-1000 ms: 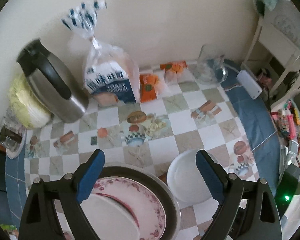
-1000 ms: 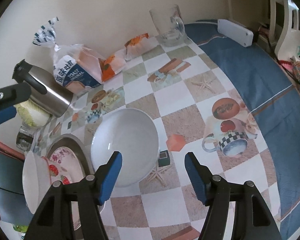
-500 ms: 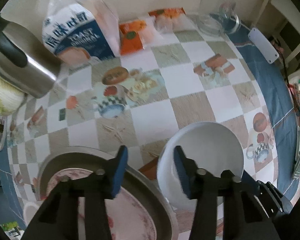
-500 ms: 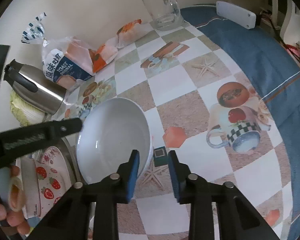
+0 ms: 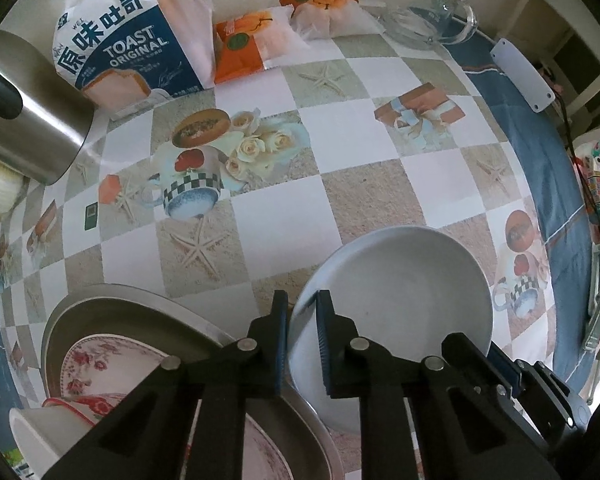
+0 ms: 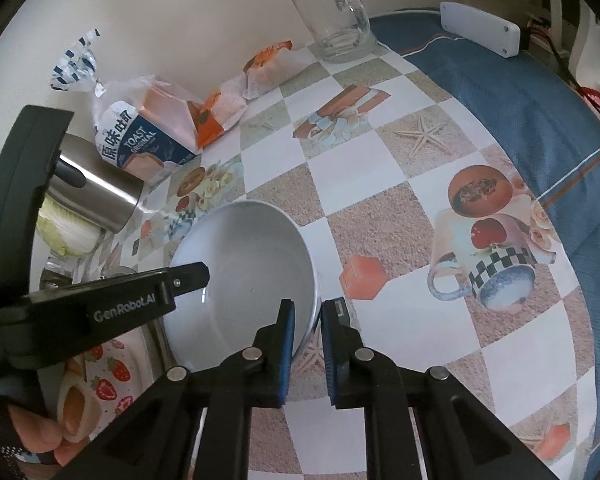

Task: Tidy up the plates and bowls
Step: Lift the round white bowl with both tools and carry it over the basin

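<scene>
Left view: the left tool (image 5: pixel 302 340) pinches the near rim of the white bowl (image 5: pixel 404 312), beside the tray (image 5: pixel 112 308) holding a flowered plate (image 5: pixel 96 364).

Right view: the right tool (image 6: pixel 307 344) pinches the bowl's (image 6: pixel 252 268) other rim. The bowl tilts above the desk (image 6: pixel 380 208). Next, I think, lift it gently onto the plates.
</scene>
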Available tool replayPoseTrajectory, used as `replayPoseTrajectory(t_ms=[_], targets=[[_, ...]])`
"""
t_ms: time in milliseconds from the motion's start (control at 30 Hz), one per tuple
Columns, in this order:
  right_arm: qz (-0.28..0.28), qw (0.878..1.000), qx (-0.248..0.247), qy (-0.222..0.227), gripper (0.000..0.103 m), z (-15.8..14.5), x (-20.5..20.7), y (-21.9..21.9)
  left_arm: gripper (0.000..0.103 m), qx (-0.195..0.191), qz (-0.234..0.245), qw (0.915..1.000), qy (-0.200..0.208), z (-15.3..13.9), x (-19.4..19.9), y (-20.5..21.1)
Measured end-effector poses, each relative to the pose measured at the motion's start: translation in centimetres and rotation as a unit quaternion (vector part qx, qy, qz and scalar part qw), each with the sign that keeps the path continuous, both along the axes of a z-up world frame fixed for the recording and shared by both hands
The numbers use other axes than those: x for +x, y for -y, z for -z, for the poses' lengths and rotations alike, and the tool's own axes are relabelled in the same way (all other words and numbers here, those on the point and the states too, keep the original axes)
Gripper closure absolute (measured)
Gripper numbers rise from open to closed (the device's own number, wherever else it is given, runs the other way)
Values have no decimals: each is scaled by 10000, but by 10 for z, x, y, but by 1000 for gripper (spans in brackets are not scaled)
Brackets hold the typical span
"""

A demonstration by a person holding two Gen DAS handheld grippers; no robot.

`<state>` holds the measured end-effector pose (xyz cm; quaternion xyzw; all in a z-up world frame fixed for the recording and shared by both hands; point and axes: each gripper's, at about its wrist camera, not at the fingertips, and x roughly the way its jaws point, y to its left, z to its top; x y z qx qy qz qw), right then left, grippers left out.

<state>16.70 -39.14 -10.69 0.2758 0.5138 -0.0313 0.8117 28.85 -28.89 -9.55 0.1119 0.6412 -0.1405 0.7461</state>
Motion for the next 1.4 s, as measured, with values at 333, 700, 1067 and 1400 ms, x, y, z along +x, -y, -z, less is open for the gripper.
replayPoseTrajectory(t_ms=[333,700,1067,1400], targets=[[42,9986,-252,462,89,-43,-11,3,89,-479,-11,9982,364,-48,-12,-11],[-335,9927,-225,1133,89,-108,-18,-37,89,-372,3,9928,1141,-135,-32,-56],[-1207,9820,-247,1429,89,-144,-18,-121,89,-731,-754,9826,1533,-170,-67,-160],[-1673,9774,-597,1150,89,-130,-20,-168,89,-1224,-1397,9739,1307,-140,-89,-215]])
